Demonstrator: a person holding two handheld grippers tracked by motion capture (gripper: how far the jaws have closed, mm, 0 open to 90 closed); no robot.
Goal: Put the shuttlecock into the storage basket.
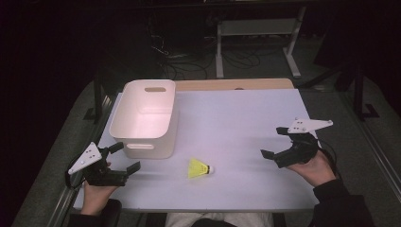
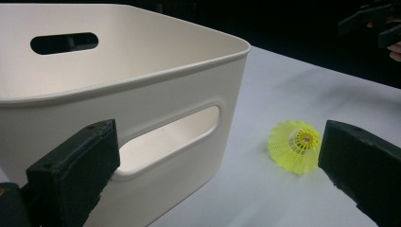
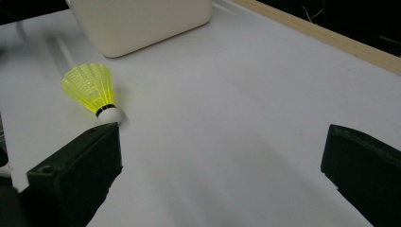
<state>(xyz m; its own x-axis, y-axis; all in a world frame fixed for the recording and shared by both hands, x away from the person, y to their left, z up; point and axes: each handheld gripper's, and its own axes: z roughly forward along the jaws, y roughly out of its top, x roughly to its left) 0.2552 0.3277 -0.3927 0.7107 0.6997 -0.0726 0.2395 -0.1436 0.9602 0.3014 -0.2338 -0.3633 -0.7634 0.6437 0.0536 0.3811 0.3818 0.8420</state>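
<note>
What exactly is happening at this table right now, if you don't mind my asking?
A person holds a two-jaw gripper in each hand over a white table. Both the left gripper and the right gripper are open and hold nothing. A yellow plastic shuttlecock lies on its side between them, its white cork tip towards the right gripper. A white plastic bin with handle slots stands empty near the left gripper.

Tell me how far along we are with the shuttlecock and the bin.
Nothing looks done yet: the bin is empty and the shuttlecock lies on its side on the table, just in front of it. The left gripper and right gripper are both open, holding nothing, one on each side. Grasping it and any placing remain.
</note>
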